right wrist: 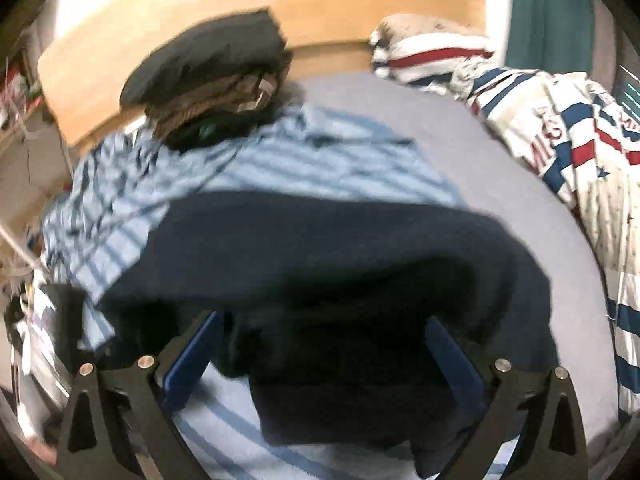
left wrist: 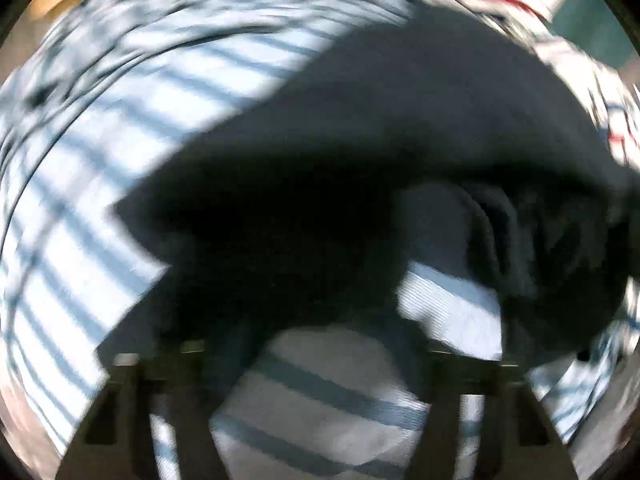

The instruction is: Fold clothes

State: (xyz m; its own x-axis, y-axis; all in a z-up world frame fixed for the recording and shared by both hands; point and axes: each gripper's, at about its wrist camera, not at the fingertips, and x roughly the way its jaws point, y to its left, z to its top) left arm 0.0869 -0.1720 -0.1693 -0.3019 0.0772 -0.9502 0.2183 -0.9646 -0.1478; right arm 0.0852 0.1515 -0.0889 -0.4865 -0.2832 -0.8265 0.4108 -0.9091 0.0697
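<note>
A dark navy garment (right wrist: 320, 248) lies bunched on a light blue striped cloth (right wrist: 320, 160) on the bed. My right gripper (right wrist: 324, 332) points down at its near edge. The jaws stand wide open, with the navy cloth lying loose between the blue pads (right wrist: 196, 360). The left wrist view is blurred. There the same navy garment (left wrist: 400, 120) fills the middle over the striped cloth (left wrist: 120, 120). My left gripper (left wrist: 316, 348) hangs close above them, its two fingers apart. Striped cloth shows in the gap, and dark fabric or shadow hides the tips.
A folded pile of dark and brown clothes (right wrist: 212, 76) sits at the back by a wooden headboard (right wrist: 360, 4). A red, white and blue quilt (right wrist: 560, 140) is heaped along the right. Grey sheet (right wrist: 500, 168) shows between the quilt and the garments. Clutter lies off the bed's left side.
</note>
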